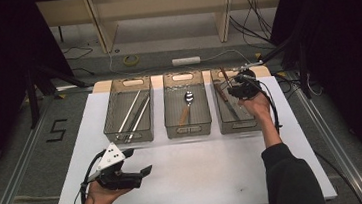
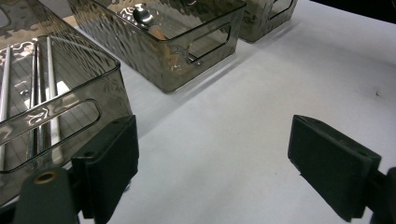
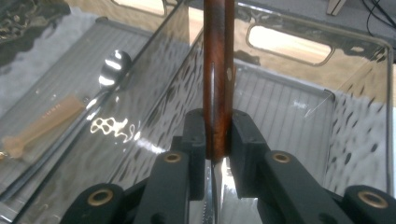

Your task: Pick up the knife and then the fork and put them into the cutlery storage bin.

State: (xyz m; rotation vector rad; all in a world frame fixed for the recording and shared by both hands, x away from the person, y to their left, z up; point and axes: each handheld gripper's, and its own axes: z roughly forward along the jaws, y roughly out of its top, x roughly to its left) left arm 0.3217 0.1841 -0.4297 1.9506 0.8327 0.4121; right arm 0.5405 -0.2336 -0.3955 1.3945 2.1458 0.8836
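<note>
My right gripper (image 1: 232, 84) hangs over the right-hand smoked transparent plastic bin (image 1: 251, 121), its jaws pinching a knife with a dark reddish-brown wooden handle (image 3: 217, 70). In the right gripper view the handle rises straight up between my two black pads (image 3: 243, 140), which press on it from both sides, while the steel blade (image 3: 214, 196) runs down behind them toward the camera. The knife is thus held above the ribbed floor of that bin, inside its walls as seen from the gripper; in the high view the handle (image 1: 225, 77) juts out toward the bin's far end. Another long utensil lies on the floor of the same bin (image 1: 231, 108); I cannot tell what kind it is.

My left gripper (image 1: 143, 170) rests low over the white tabletop (image 1: 200, 170), near the front edge, with its jaws spread wide and nothing between them. In the left gripper view its pads (image 2: 112, 163) frame bare white surface.

The middle smoked bin (image 1: 188, 126) holds a spoon with a steel bowl and pale wooden handle (image 1: 187, 104). The left smoked bin (image 1: 130, 132) holds several long metal chopsticks (image 1: 135, 114), lying side by side along its length.
</note>
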